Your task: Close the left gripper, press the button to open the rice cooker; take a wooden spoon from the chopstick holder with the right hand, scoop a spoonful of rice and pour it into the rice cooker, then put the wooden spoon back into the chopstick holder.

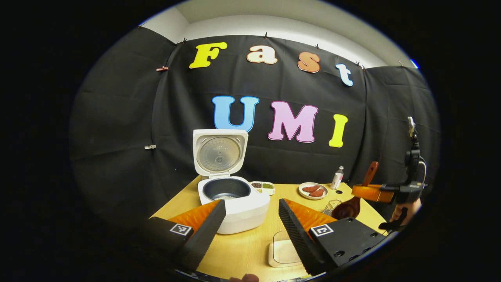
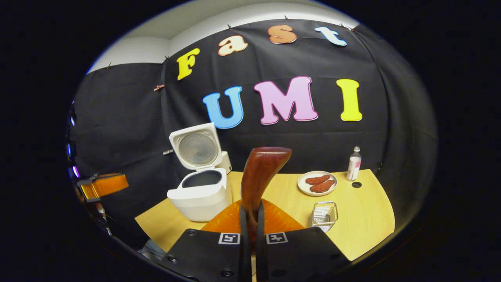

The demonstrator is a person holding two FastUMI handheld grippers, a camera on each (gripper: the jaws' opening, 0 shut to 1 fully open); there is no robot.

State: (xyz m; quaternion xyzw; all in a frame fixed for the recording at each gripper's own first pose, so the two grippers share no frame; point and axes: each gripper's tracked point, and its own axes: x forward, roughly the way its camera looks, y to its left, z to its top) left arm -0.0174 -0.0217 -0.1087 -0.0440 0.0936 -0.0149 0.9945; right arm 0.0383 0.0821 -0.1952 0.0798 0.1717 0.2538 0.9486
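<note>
Gripping wooden spoon [image 2: 261, 172], right gripper [image 2: 250, 235] hides handle's lower part; left gripper [image 1: 250, 219] jaws wide

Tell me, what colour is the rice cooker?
The rice cooker is white with a dark inner pot; the left gripper view shows it best.

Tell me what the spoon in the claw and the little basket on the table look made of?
Spoon: apparently wood, reddish-brown, with a glossy sheen that suggests varnish. Basket: seemingly thin metal wire, silvery and see-through, the table visible between its bars.
</note>
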